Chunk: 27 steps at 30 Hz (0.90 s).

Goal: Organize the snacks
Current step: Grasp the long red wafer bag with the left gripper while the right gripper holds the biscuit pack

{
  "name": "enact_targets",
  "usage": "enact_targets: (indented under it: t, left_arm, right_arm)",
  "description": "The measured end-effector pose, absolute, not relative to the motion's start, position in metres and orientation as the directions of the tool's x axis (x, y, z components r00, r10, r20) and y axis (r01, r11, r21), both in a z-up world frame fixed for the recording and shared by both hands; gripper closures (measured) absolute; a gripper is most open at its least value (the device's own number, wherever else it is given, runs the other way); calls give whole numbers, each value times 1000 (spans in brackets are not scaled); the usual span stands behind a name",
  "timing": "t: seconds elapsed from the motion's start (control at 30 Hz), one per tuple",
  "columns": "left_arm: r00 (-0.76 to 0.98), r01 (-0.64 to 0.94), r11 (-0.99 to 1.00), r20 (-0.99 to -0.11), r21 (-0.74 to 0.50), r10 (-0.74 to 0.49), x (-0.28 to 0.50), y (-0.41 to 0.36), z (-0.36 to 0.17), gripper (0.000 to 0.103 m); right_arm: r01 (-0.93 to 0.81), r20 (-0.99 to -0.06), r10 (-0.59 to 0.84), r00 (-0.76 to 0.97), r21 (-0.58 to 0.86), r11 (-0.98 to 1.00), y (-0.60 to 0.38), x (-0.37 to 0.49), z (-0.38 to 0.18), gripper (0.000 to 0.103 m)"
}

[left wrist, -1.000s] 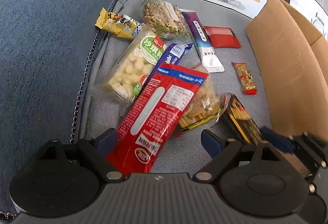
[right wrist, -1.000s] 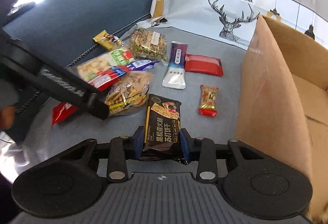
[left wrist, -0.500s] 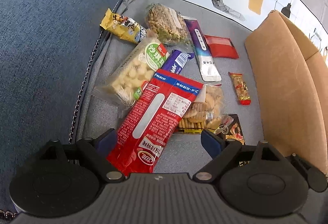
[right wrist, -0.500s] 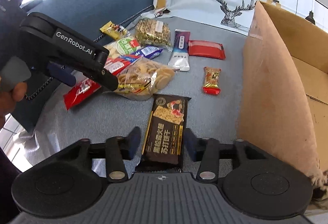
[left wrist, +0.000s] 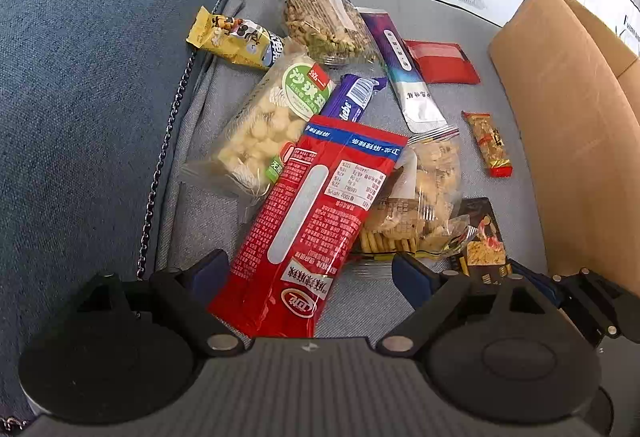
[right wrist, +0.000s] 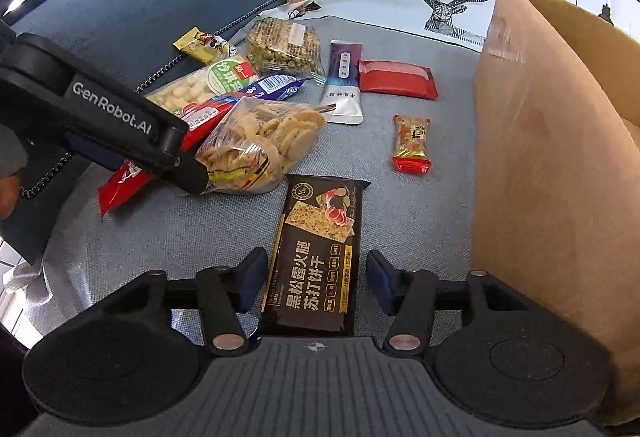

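Observation:
Several snack packs lie on a grey cushion. My left gripper (left wrist: 310,269) is open, its fingers either side of the near end of a long red pack (left wrist: 308,221), which rests on a clear biscuit bag (left wrist: 420,189). My right gripper (right wrist: 316,275) is open around a black cracker pack (right wrist: 320,249) that lies flat on the cushion, fingers apart from its sides. The left gripper's arm (right wrist: 100,113) shows in the right wrist view over the red pack (right wrist: 120,181) and biscuit bag (right wrist: 260,145).
An open cardboard box (right wrist: 540,141) (left wrist: 568,125) stands close on the right. Further back lie a small orange-red pack (right wrist: 412,143), a flat red pack (right wrist: 396,79), a purple-white sachet (right wrist: 344,85), a nut bar (right wrist: 286,49), a yellow pack (right wrist: 202,45) and a white puffs bag (left wrist: 268,121). A blue sofa back rises on the left.
My right gripper opened and let go of the black cracker pack, which now lies on the cushion. My left gripper stayed open over the red pack and shifted slightly.

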State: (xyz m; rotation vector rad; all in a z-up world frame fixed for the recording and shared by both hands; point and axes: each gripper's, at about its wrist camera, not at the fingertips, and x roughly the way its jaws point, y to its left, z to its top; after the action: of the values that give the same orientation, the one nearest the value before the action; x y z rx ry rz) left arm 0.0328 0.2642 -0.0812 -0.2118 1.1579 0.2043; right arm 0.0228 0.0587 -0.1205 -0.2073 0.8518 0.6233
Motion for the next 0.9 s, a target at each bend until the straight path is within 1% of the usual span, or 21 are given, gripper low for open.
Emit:
enact_targets:
  t: [0.03,0.07,0.13,0.27,0.33,0.37,0.4,0.43,0.5,0.57,0.63,0.67,0.7,0.73,0.8,0.87,0.9]
  left_arm:
    - [386,-267,962,-921,-57,52,33,264,-81,12]
    - [385,-266,963,-921,-54,54,32,264,-82,13]
    - [382,-268,962,-922,-43,65,32,263,-82,18]
    - [371,-307,951,-924,-28,93,30,271,-82,39]
    - [388,-314,948,-918,-55,75,28,274,-79,44]
    - [399,-314,947,-914,-62,73,27,274,-76,50]
    - [412,-313,947,-908,-67,72,26,273,-73,59]
    - [424,-312,947,-903,-78,66,25,272,-69,62]
    - [452,-312,944,-891,-104,51,22,271,-62,64]
    - [458,-305,942,-889,-139,17,20,269,-61,64]
    - [429,-291,942,-903,-168,-29,22,268,-66,63]
    - [414,-287,944,-910,-165,-34,23,266,-69,59]
    - [402,-285,946,-915,-158,-31,24,265,-70,51]
    - [404,-286,945,-914,-157,-29,23,265,-70,45]
    - [440,-299,937,-897,-182,-35,22,268,-65,28]
    - [473,-322,920,-880,-222,-47,20,274,-60,23]
    - [476,-335,911,-878,-240,-56,21,277,-60,23]
  right_arm:
    - [-593,-754,431,496,68,803,59,22,-120,60]
    - [-594,-753,429,499,64,802,59,22,-120,61]
    - [-590,-749,432,502,68,804,58,22,-118,62]
    - [-579,-728,443,524,77,812,54,20,-112,62]
    - [-578,-722,447,528,79,812,53,20,-109,62]
    - [-579,-721,450,527,83,811,52,20,-108,62]
    - [-580,-720,452,527,84,810,52,20,-107,62]
    - [-580,-720,452,527,84,810,52,19,-107,62]
    - [-580,-720,452,527,84,810,53,20,-106,62]
    - [-579,-719,451,528,83,811,52,19,-106,62]
    - [-583,-725,446,525,75,809,53,19,-107,62]
    - [-587,-732,442,518,72,807,54,19,-108,62]
    - [-588,-741,441,507,78,805,54,19,-110,62]
    - [-585,-752,439,492,88,806,54,22,-111,62]
    - [-581,-760,437,481,97,808,54,23,-113,60]
    - [-575,-756,445,479,113,810,54,23,-112,59]
    - [-574,-756,449,476,120,810,53,24,-112,58]
